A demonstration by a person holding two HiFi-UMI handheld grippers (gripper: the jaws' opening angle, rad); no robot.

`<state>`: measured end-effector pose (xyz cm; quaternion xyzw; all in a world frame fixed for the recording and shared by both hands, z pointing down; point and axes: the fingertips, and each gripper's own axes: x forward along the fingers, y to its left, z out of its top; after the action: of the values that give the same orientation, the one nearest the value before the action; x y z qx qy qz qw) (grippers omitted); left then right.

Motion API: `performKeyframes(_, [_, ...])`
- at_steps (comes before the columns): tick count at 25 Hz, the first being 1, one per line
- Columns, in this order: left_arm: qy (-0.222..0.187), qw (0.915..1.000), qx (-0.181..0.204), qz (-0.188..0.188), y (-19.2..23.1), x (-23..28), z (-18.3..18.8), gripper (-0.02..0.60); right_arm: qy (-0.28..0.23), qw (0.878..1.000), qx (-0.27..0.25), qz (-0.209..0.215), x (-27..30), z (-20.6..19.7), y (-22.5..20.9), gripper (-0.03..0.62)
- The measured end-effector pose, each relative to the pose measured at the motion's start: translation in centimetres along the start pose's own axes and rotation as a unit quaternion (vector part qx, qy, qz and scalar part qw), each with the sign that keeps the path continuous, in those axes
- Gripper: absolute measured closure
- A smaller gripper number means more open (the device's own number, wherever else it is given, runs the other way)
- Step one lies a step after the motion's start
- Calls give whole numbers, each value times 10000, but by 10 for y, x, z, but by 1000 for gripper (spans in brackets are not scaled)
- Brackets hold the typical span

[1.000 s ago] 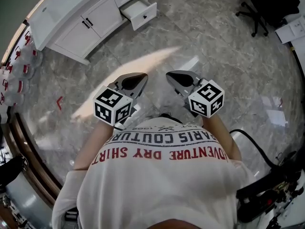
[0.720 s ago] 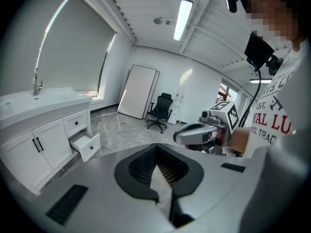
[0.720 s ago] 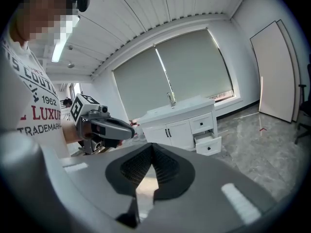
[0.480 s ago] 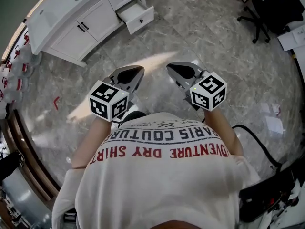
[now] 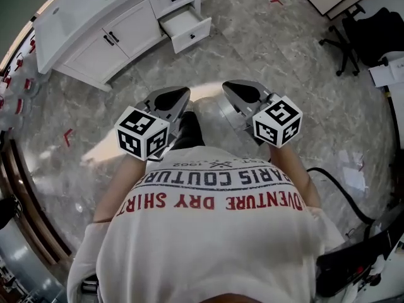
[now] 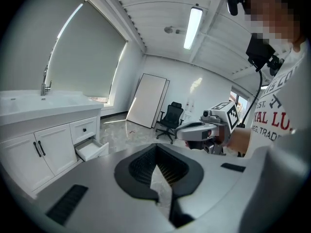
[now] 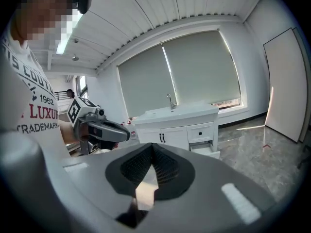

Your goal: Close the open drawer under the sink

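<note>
A white sink cabinet (image 5: 95, 24) stands at the head view's top left. Its lower right drawer (image 5: 188, 29) is pulled out, and the drawer above it is closed. I hold both grippers close to my chest, far from the cabinet. My left gripper (image 5: 172, 98) and right gripper (image 5: 237, 93) are shut and empty, side by side above the floor. The left gripper view has the open drawer (image 6: 91, 149) at left and the right gripper (image 6: 200, 130) at right. From the right gripper view I see the open drawer (image 7: 206, 149) under the sink and the left gripper (image 7: 104, 127).
Grey marble floor lies between me and the cabinet. An office chair (image 5: 350, 36) stands at the far right, with papers beside it. A black cable (image 5: 334, 182) runs along the floor at my right. Bottles (image 5: 16, 87) line the left wall. A white board (image 6: 148, 101) leans on the far wall.
The view has shifted as the person steps; a dark leg now shows between the grippers. Both grippers keep their place by the chest and stay shut.
</note>
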<state>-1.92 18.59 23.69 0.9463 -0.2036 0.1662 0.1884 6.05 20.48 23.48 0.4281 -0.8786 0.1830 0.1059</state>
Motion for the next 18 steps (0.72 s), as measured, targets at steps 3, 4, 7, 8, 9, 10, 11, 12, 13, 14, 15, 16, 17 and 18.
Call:
performKeyframes(3, [-19,9998,-191,-52,41,31,11,580,171,9998,74,-2,31,0,-32,592])
performKeyframes(4, [3,9997,-220,-68,56,43,16,580,227,9997,116,-4,43,2,-46,592])
performKeyframes(7, [177,9997,-154,-81,108,78,33,580,320,9992,236,-50,85,19,-92,592])
performKeyframes(8, [220,9997,-100,-80,127,88,41,580,315,9992,230,-82,102,29,-107,592])
performKeyframes(9, [226,9997,-62,-81,148,98,51,580,308,9993,194,-107,120,41,-123,592])
performKeyframes(10, [204,9997,-56,-82,168,107,61,580,310,9993,145,-117,138,53,-138,592])
performKeyframes(11, [177,9998,-82,-78,188,114,71,580,321,9994,101,-108,157,65,-152,592])
performKeyframes(12, [164,9998,-117,-65,208,120,80,580,329,9994,74,-88,175,76,-165,592])
performKeyframes(13, [167,9998,-138,-46,226,125,88,580,321,9994,61,-65,193,87,-176,592])
performKeyframes(14, [180,9998,-130,-24,243,128,95,580,295,9995,49,-43,210,98,-185,592])
performKeyframes(15, [192,9998,-104,0,257,132,101,580,261,9997,29,-19,224,107,-193,592])
performKeyframes(16, [196,9998,-81,28,269,134,106,580,231,9997,-1,7,237,116,-199,592])
performKeyframes(17, [191,9998,-80,59,279,136,109,580,213,9998,-37,38,247,123,-205,592])
performKeyframes(18, [182,9997,-113,95,289,138,112,580,207,9997,-66,70,256,128,-210,592])
